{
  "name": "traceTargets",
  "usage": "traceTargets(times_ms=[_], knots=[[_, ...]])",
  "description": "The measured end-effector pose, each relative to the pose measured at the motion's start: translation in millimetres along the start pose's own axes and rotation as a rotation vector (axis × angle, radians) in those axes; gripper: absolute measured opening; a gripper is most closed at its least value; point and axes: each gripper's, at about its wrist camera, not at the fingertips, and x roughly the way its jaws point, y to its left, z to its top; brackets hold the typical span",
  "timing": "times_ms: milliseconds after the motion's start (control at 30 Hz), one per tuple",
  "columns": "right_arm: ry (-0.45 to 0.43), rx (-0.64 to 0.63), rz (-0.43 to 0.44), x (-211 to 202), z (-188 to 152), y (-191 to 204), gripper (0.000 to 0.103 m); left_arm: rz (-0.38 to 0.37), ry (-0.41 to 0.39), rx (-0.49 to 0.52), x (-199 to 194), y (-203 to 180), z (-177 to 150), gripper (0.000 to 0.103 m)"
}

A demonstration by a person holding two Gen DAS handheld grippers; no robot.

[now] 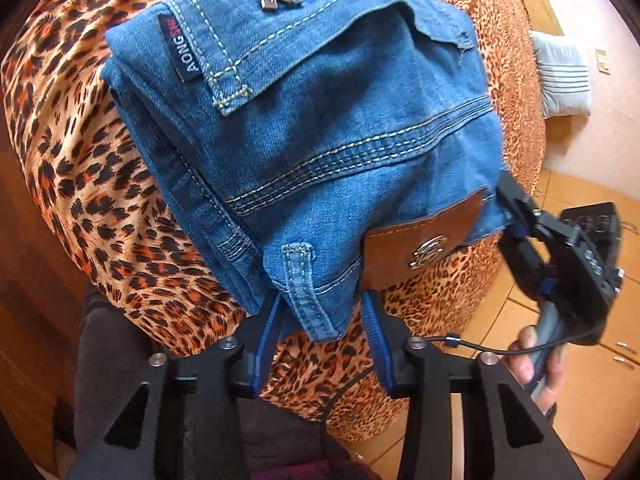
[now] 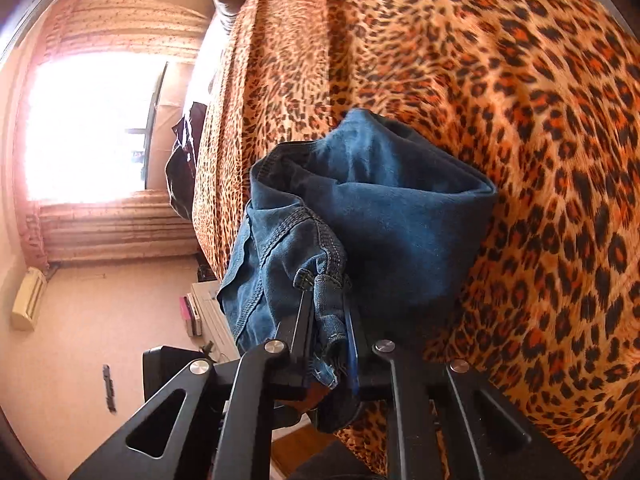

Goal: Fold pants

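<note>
Blue jeans (image 1: 304,136) lie folded in a bundle on a leopard-print bed (image 1: 80,184), waistband and brown leather patch (image 1: 424,248) toward me. My left gripper (image 1: 320,308) straddles the waistband edge by a belt loop, its blue fingers (image 1: 268,344) apart on either side of the denim. My right gripper (image 1: 516,216) shows at the jeans' right corner. In the right wrist view the right gripper (image 2: 326,312) is shut on the jeans' (image 2: 392,216) waistband at a belt loop.
The bed's leopard cover (image 2: 520,120) fills most of both views. A grey striped pillow (image 1: 560,76) lies at the far right. Tiled floor (image 1: 580,392) lies beside the bed. A bright window (image 2: 92,124) with curtains and dark clothing (image 2: 184,168) lie beyond.
</note>
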Motion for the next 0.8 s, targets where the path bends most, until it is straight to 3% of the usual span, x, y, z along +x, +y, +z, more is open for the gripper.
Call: traceTargets(times_ms=[67,133,233,300,367,433,500,600,700,800], knots=[[-0.024,-0.133,-0.085,-5.3,-0.2,19.0,0.012,-0.057,0.079,-0.093,21.8,10.2,3.9,0.032],[-0.001,-0.188,-0.209,5.1,2.4,14.6,0.012,-0.091,0.119,-0.157,38.9,21.4,6.5,0.026],[0.055,-0.242,-0.355,29.6,-2.9,2.9,0.019,-0.107,0.122,-0.101,30.1,15.5,4.8,0.025],[0.053,-0.257,-0.359,29.4,-5.9,10.4,0.027,-0.103,0.079,-0.006,9.7,9.4,-3.0,0.029],[0.050,-0.256,-0.344,23.1,-4.1,20.7,0.028,-0.114,0.011,0.071,-15.8,8.4,-12.3,0.037],[0.012,-0.262,-0.327,11.4,0.4,31.6,0.032,-0.117,-0.066,0.092,-38.7,13.2,-17.1,0.053],[-0.024,-0.245,-0.267,6.2,11.2,41.3,0.042,-0.130,-0.133,0.051,-53.2,21.8,-12.6,0.062],[-0.037,-0.211,-0.183,16.0,30.4,53.1,0.045,-0.127,-0.187,-0.040,-56.9,34.0,1.9,0.062],[-0.022,-0.219,-0.176,45.8,48.3,70.4,0.045,-0.154,-0.208,-0.107,-55.7,45.0,9.6,0.061],[0.006,-0.245,-0.207,74.9,62.9,82.8,0.045,-0.114,-0.249,-0.105,-55.8,38.4,21.4,0.061]])
